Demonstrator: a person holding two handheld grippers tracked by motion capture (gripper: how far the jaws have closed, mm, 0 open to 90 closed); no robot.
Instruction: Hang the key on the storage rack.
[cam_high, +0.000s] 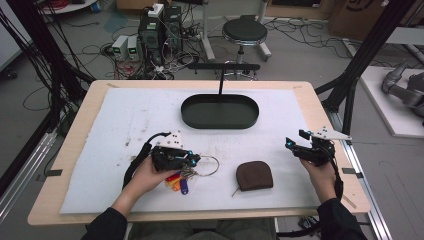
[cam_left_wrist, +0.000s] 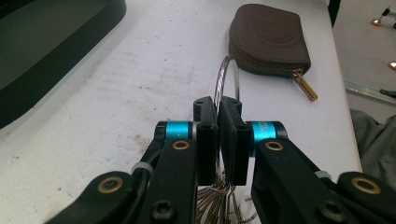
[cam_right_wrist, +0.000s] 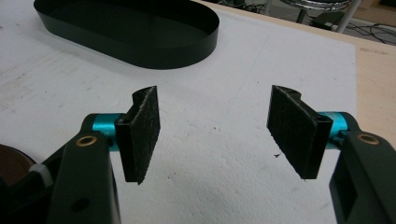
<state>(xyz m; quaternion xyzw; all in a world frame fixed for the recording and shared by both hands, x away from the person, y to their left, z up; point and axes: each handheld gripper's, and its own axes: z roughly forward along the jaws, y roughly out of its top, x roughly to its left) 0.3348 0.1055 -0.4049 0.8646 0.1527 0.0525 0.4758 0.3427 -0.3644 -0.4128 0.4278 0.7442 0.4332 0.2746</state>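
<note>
Key ring clamped in left tool, right tool jaws apart, empty

Silver key ring with coloured tags, beside brown pouch.

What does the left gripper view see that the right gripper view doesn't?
Left gripper view: the left gripper shut on a key ring, and the pouch's gold zip pull. Right gripper view: the right gripper, open with nothing between its pads, and a stool. Both: the black tray, white mat and brown pouch.
</note>
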